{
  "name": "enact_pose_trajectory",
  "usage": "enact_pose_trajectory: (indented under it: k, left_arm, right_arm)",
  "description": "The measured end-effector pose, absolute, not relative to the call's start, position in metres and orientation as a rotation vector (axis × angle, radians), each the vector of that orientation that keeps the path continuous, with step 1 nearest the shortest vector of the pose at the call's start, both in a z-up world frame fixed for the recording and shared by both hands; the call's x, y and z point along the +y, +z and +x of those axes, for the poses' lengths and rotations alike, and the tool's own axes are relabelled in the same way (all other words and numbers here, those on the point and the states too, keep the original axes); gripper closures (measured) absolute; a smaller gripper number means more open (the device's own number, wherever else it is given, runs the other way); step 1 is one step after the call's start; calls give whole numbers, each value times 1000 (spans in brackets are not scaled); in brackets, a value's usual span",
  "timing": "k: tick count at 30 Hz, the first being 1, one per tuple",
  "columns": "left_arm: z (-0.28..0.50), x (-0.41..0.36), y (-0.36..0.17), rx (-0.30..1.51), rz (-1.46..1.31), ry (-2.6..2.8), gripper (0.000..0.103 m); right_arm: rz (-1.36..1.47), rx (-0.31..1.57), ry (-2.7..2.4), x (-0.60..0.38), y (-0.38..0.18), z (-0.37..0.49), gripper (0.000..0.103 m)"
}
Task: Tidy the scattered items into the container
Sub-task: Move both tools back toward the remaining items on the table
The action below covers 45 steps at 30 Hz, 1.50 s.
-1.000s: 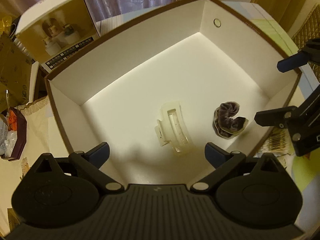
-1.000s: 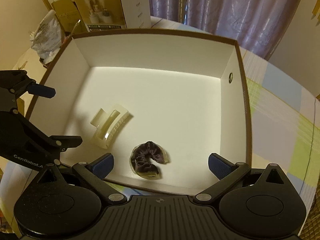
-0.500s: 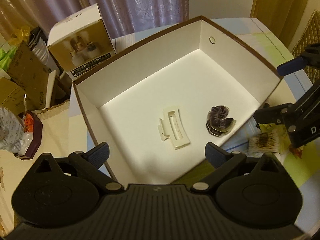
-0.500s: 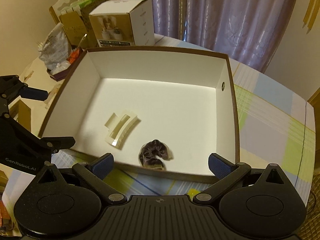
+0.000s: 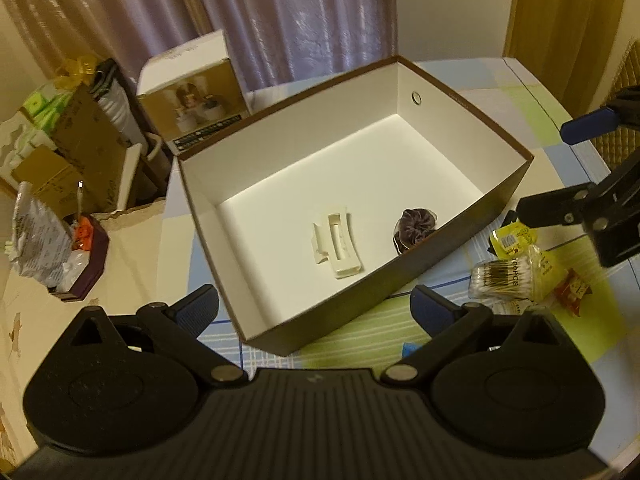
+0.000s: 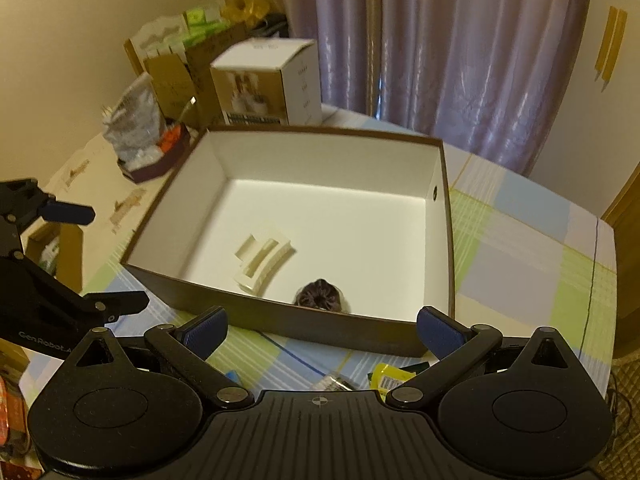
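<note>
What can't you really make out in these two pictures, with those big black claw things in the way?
- Scrunchie: right wrist view, its lower half is hidden by the box near wall.
- Yellow packet: right wrist view, mostly covered by the right gripper body.
- Cotton swab pack: left wrist view, label print too small to read.
- Product box: right wrist view, picture blurred.

Cream hair claw (image 5: 338,246), purple scrunchie (image 5: 414,230) inside white box (image 5: 288,136).
</note>
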<state>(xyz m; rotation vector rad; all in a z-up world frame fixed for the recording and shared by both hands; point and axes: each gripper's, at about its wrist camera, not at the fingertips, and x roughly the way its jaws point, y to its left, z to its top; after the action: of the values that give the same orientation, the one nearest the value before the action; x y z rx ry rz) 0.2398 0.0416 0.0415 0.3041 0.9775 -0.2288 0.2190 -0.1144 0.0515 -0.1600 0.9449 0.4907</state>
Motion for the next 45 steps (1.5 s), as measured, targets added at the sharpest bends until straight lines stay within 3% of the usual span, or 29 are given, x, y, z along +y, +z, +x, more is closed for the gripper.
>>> enact_pose_trajectory:
  k: [17, 33, 38, 45]
  left_arm:
    - [144, 54, 31, 950, 213, -106, 2]
    - [89, 38, -26, 960, 290, -191, 4]
    - [95, 39, -46, 987, 280, -251, 9]
    - [112, 34, -70, 994, 366, -363, 26]
  right_arm:
    - [9, 819, 479, -195, 59, 142, 0]
    - [223, 925, 360, -249, -14, 70, 0]
    - [246, 990, 285, -255, -42, 55, 0]
    - [285, 1038, 223, -251, -60, 51, 0]
